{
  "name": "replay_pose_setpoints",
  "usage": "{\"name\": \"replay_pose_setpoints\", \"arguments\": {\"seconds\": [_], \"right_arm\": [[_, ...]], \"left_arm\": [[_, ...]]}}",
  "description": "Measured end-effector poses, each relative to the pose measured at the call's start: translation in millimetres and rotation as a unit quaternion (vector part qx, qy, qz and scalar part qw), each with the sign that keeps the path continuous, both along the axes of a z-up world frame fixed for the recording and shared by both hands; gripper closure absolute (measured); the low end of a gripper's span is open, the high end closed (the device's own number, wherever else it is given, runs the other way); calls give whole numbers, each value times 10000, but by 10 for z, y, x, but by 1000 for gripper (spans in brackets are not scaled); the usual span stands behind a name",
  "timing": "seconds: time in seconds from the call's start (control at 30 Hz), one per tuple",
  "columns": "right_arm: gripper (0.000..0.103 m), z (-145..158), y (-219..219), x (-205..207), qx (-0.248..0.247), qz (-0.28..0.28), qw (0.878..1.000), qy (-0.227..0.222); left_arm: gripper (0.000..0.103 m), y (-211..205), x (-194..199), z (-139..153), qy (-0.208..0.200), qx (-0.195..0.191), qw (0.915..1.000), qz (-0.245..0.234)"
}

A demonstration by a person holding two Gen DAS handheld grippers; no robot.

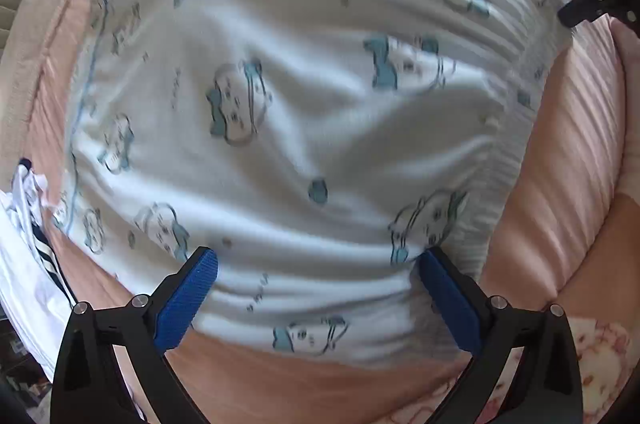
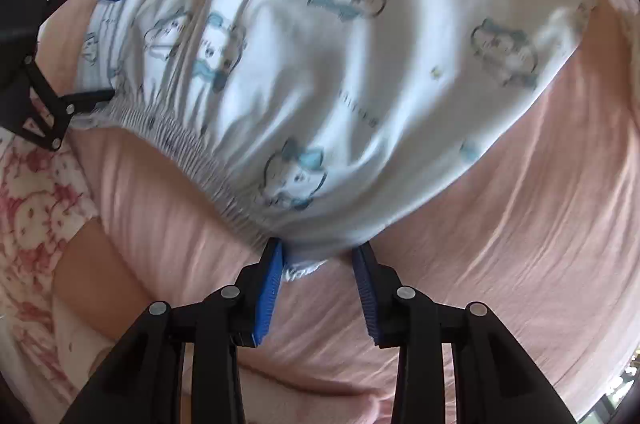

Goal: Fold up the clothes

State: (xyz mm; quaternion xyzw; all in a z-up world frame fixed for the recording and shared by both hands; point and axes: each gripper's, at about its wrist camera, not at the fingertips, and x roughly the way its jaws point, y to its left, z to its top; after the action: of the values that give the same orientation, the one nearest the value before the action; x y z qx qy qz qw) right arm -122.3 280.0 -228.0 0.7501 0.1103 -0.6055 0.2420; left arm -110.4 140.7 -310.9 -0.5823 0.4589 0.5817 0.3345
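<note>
Printed garment [image 1: 304, 127] lies spread across frame centre on the pink bed cover [image 1: 560, 159]. Left tongs [image 1: 318, 264] gape wide over it, gripping nothing. Right tongs [image 2: 318, 256] stand partly open at its hem, pads unpressed.

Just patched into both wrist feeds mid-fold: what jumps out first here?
A white garment printed with blue cartoon animals lies spread over a pink bedsheet and fills both views. The left hand-held gripper stands wide open above it. The right hand-held gripper is open at its elastic waistband corner, with a bit of cloth between the jaws.

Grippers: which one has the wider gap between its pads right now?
The left gripper: its pads straddle the printed garment. The right gripper stands narrower.
</note>
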Motion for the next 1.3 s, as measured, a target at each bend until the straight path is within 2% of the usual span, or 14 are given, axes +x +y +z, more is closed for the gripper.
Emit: {"name": "replay_pose_setpoints", "arguments": {"seconds": [0.1,0.23,0.4,0.53,0.57,0.63,0.67,0.73,0.83,0.97,1.03,1.13,1.23,1.3], "right_arm": [[65,68,-44,20,-35,118,9999,105],[65,378,39,-85,-457,-289,9969,566],[63,705,-128,-296,-791,-567,9863,1331],[61,352,-252,-441,-316,-95,9925,1177],[61,263,-283,-477,-197,24,9933,1136],[61,104,-272,-466,11,397,9941,1012],[61,175,-209,-419,-189,582,9915,1146],[60,217,-65,-406,24,524,9937,989],[60,318,54,-427,235,386,9933,1063],[58,408,-428,-610,-163,247,9817,1882],[54,317,-691,-651,-422,297,9809,1878],[52,185,-887,-554,112,1183,9789,1665],[52,256,-652,-468,639,1409,9773,1447],[52,346,-581,-522,373,1186,9770,1731]], "left_arm": [[1,-94,-67,106,-170,141,9997,134],[1,-240,-299,391,250,686,9952,648],[1,-276,-616,331,429,901,9894,1051],[1,-176,-653,165,224,1050,9915,739],[0,-203,-646,52,207,723,9954,590],[0,-405,-659,-32,-69,547,9972,500],[0,-552,-685,-48,-179,432,9975,528],[0,-814,-717,-50,-170,126,9983,535],[0,-890,-749,54,-99,448,9980,446],[0,-547,-772,124,-136,1297,9907,390],[0,-546,-709,-31,-294,973,9947,181],[0,-590,-602,-300,-567,331,9977,-167],[0,-851,-675,-159,-718,496,9962,-44],[0,-892,-826,-11,-531,1064,9928,125]]}}
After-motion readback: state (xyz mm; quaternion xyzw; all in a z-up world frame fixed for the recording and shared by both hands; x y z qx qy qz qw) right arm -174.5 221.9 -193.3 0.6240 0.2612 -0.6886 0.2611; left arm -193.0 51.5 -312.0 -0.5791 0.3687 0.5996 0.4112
